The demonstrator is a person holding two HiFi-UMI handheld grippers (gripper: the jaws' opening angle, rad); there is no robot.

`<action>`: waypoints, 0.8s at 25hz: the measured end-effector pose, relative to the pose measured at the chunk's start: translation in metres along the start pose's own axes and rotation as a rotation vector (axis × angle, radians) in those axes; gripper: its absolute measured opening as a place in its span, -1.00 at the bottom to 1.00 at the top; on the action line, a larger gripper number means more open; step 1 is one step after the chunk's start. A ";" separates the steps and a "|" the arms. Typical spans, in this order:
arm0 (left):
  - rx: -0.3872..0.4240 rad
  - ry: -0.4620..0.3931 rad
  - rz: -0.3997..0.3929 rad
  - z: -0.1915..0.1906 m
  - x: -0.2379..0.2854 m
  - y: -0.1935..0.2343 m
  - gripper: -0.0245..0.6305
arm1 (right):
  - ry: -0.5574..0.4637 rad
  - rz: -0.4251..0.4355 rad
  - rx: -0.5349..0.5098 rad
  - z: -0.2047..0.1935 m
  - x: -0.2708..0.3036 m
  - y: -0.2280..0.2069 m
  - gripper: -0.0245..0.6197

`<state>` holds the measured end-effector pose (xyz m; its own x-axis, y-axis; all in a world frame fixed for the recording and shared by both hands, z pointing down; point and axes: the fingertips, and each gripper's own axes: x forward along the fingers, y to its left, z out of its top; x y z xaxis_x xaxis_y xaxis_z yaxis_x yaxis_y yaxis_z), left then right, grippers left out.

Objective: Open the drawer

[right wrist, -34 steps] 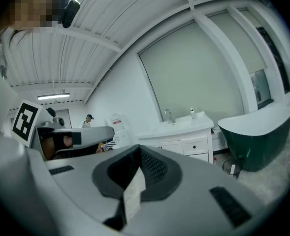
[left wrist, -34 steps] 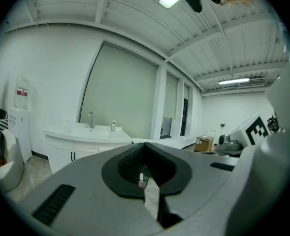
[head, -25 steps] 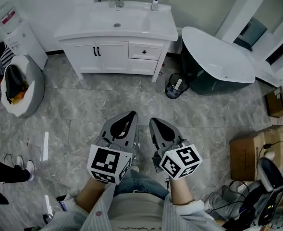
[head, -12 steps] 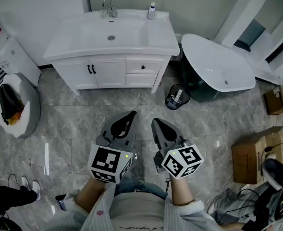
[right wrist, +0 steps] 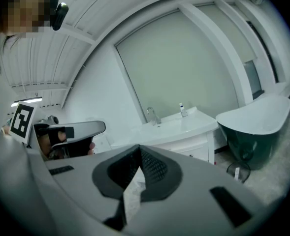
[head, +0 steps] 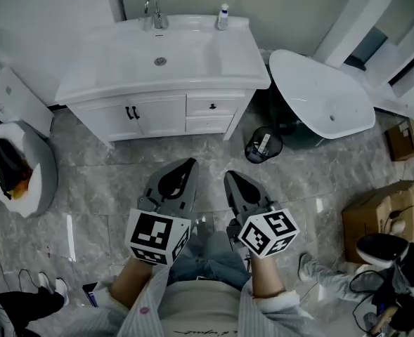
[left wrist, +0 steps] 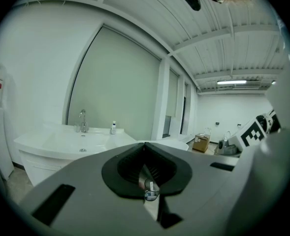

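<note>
A white vanity (head: 164, 62) with a sink stands against the far wall. At its right front are two small drawers, the upper drawer (head: 212, 106) with a dark knob and the lower drawer (head: 209, 124) under it, both closed. My left gripper (head: 190, 163) and right gripper (head: 228, 175) are held side by side over the floor, well short of the vanity and pointing toward it. Both are shut with nothing in them. The left gripper view shows the left gripper's (left wrist: 145, 145) tips together, the vanity (left wrist: 71, 141) beyond. The right gripper's (right wrist: 139, 149) tips also meet, with the vanity (right wrist: 184, 132) ahead.
A dark bathtub (head: 319, 97) stands right of the vanity, with a small black bin (head: 261, 146) in front of it. A white appliance (head: 10, 100) and a grey bag (head: 17, 170) are at the left. Cardboard boxes (head: 375, 220) and another person's shoe (head: 382, 248) are at the right.
The vanity has come nearer and larger in the head view as both shut grippers were carried toward it. Another person's foot has appeared at the lower right.
</note>
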<state>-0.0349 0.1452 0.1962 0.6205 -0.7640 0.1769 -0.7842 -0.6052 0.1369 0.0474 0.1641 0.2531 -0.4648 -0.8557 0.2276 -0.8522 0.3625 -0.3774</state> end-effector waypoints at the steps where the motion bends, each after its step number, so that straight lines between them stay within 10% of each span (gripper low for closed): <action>1: -0.002 0.003 -0.002 -0.001 0.003 0.003 -0.87 | 0.006 -0.004 0.004 -0.001 0.004 -0.001 -0.91; 20: -0.015 0.000 0.063 0.005 0.100 0.065 -0.87 | 0.080 0.053 0.008 0.018 0.107 -0.063 -0.91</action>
<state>-0.0239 0.0289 0.2181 0.5700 -0.8003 0.1861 -0.8216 -0.5526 0.1400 0.0560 0.0431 0.2853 -0.5273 -0.8030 0.2776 -0.8239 0.4034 -0.3981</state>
